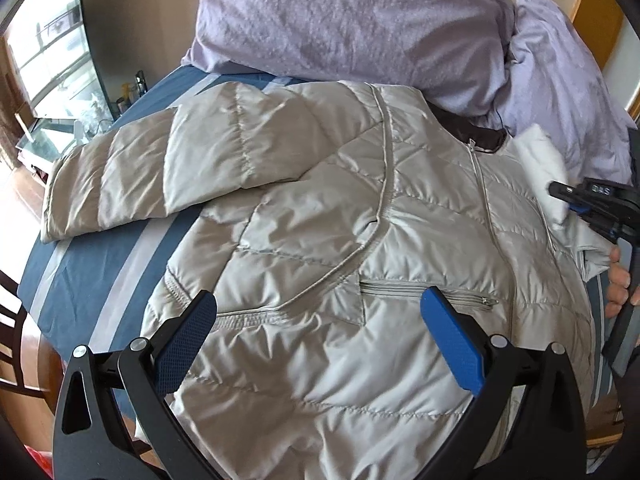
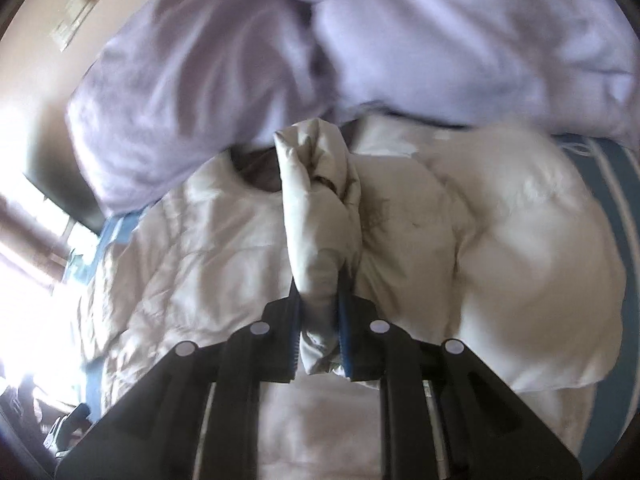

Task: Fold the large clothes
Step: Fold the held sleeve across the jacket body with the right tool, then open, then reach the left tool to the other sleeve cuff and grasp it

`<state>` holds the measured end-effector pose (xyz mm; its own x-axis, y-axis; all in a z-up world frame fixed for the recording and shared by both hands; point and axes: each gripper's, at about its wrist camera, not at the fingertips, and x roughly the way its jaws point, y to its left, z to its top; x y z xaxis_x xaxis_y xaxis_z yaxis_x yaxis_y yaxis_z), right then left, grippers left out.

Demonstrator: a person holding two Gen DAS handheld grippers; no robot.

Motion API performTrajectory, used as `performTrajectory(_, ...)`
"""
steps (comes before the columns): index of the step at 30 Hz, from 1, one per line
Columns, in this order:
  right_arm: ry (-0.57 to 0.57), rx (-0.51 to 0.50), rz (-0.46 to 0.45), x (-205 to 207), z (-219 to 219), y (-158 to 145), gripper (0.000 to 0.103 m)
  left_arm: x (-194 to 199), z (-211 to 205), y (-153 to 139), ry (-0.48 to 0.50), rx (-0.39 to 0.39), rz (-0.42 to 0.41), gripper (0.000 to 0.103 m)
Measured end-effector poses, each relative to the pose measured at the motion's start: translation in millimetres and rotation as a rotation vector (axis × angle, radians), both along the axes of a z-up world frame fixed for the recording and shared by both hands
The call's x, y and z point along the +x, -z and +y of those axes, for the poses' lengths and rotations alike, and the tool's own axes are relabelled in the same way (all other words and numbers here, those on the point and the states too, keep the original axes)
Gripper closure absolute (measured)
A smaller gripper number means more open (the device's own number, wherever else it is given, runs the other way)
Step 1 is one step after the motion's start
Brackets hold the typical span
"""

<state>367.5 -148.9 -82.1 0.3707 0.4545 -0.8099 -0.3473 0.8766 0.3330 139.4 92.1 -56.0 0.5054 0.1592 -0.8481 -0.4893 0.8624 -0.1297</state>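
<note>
A silver-grey quilted puffer jacket point(image 1: 320, 216) lies front up on the bed, zipped, with one sleeve point(image 1: 132, 176) stretched out to the left. My left gripper point(image 1: 318, 332) is open and empty, hovering over the jacket's lower front near the pocket zipper point(image 1: 428, 290). My right gripper point(image 2: 320, 320) is shut on a bunched fold of the jacket's other sleeve point(image 2: 316, 208) and holds it up above the jacket body point(image 2: 192, 248). In the left wrist view the right gripper point(image 1: 560, 194) shows at the right edge with white fabric in it.
Lilac pillows point(image 1: 340, 20) lie at the head of the bed just beyond the jacket's collar. The bedcover point(image 1: 92, 276) is blue with pale stripes. A window and a glass table stand at far left. A dark wooden chair point(image 1: 16, 320) stands by the bed's left edge.
</note>
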Motion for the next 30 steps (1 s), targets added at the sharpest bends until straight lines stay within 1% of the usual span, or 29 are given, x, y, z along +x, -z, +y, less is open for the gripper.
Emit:
performTrajectory(4,-0.068,-0.007,0.020,-10.4,39.8,5.0,0.087,-5.8,6.2,-0.7,-0.016,-0.022,-0.013,0.001)
performTrajectory(6,-0.089,-0.032,0.030,-16.1,53.6,14.4,0.086,-8.6,9.7,-0.2,-0.023,-0.037,-0.016,0.001)
performTrajectory(8,-0.098,-0.067,0.045,-11.5,67.1,26.9,0.085,-10.8,12.1,0.5,-0.030,-0.047,-0.015,0.001)
performTrajectory(10,-0.114,-0.102,0.068,-12.6,74.7,40.5,0.076,-12.6,14.1,0.5,-0.034,-0.050,-0.015,0.001)
performTrajectory(11,-0.124,-0.109,0.081,-14.7,75.7,44.2,0.075,-13.9,15.8,0.5,-0.037,-0.050,-0.017,0.001)
performTrajectory(13,-0.149,-0.094,0.080,-18.6,76.5,41.7,0.051,-16.2,18.4,0.3,-0.042,-0.053,-0.021,0.001)
performTrajectory(14,-0.160,-0.083,0.074,-19.9,77.3,36.8,0.048,-17.5,20.8,0.9,-0.047,-0.058,-0.022,0.001)
performTrajectory(16,-0.169,-0.047,0.037,-23.2,74.7,20.6,0.047,-19.4,25.9,2.5,-0.059,-0.071,-0.024,0.001)
performTrajectory(18,-0.147,-0.003,-0.013,-21.4,65.7,4.2,0.047,-21.0,30.0,2.9,-0.069,-0.073,-0.026,0.001)
performTrajectory(21,-0.070,-0.026,-0.044,-8.5,53.9,-1.5,0.047,-23.1,36.4,3.2,-0.082,-0.070,-0.029,0.001)
performTrajectory(23,-0.012,-0.090,-0.039,2.9,50.3,5.6,0.047,-24.8,40.8,3.3,-0.090,-0.064,-0.030,0.001)
performTrajectory(25,0.013,-0.139,-0.025,8.9,47.8,16.5,0.046,-27.2,46.9,3.1,-0.105,-0.059,-0.032,0.001)
performTrajectory(28,0.007,-0.169,-0.005,10.7,54.4,30.4,0.037,-30.6,55.7,3.3,-0.126,-0.056,-0.034,0.001)
performTrajectory(30,-0.009,-0.191,-0.023,5.7,64.5,35.1,0.031,-33.3,63.8,3.2,-0.147,-0.047,-0.036,0.001)
